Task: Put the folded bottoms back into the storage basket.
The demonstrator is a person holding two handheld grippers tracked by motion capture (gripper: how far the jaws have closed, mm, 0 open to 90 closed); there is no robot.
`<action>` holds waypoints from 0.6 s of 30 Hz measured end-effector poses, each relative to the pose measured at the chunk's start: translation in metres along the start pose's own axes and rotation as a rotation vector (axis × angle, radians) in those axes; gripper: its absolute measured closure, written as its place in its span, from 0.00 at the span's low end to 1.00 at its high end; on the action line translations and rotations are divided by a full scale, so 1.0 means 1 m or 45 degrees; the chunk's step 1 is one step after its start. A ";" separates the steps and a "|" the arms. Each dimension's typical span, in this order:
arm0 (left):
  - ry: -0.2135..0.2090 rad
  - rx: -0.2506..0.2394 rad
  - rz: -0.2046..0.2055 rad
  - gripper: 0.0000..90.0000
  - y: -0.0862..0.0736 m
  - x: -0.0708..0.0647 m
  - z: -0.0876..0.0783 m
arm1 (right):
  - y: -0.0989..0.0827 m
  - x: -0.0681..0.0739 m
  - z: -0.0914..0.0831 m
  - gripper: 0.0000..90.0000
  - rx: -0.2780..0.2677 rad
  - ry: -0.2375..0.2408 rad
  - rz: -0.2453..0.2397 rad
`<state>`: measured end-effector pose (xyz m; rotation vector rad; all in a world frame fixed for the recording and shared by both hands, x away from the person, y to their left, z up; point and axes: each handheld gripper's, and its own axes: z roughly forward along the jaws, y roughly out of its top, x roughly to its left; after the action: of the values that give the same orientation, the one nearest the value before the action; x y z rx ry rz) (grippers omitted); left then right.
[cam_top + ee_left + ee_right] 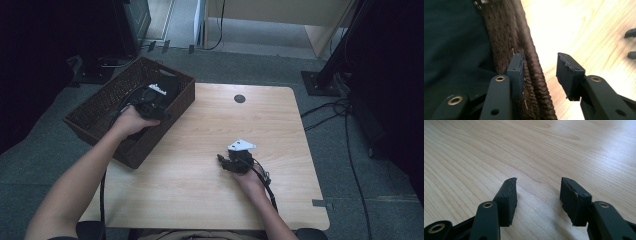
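Astride the right wall of the basket with the left tool: jaws partway open, gripping nothing yet. Inner pad close against the inside of the woven rim, perhaps touching. Outer pad outside the basket, clearly apart from the rim, with bare wood in the gap. Above the same wall, the person's left hand, reaching in from the near side.

Inside the basket, just beyond the tool: a black item with a white label, too dim to identify, and the tool's own cable trailing across the weave. Basket itself half on, half off: bench under its right part, grey floor under the overhanging left part.

Well to the right of the basket and nearer the person: right tool, low over bare wood, jaws about half open, empty.

Risks, judged from here:
- Pinching just the top braid rather than the wall: likely to slip off the rounded rim once pulled.
- Dragging or lifting by one wall with so much of the basket past the bench edge: likely to tip it toward the floor and spill the black item.
- Closing skewed: could trap the cable or a fold of the black item against the weave.
- Leaving the right tool idle: no support at the basket's other side against a swing.
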<state>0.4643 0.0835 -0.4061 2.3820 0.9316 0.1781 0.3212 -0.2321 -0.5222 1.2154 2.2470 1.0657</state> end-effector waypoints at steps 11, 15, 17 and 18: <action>0.041 0.026 -0.068 0.82 -0.006 0.000 0.010 | 0.000 0.000 0.000 0.53 0.000 0.000 0.000; 0.062 0.015 -0.105 0.87 -0.007 0.000 0.011 | 0.000 0.000 0.000 0.53 0.000 0.000 0.000; 0.058 0.010 -0.116 0.88 -0.008 0.001 0.010 | 0.000 0.000 0.000 0.53 0.000 0.000 0.000; 0.058 0.010 -0.116 0.88 -0.008 0.001 0.010 | 0.000 0.000 0.000 0.53 0.000 0.000 0.000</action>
<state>0.4637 0.0838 -0.4190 2.3461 1.0617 0.1950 0.3212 -0.2320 -0.5222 1.2153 2.2471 1.0654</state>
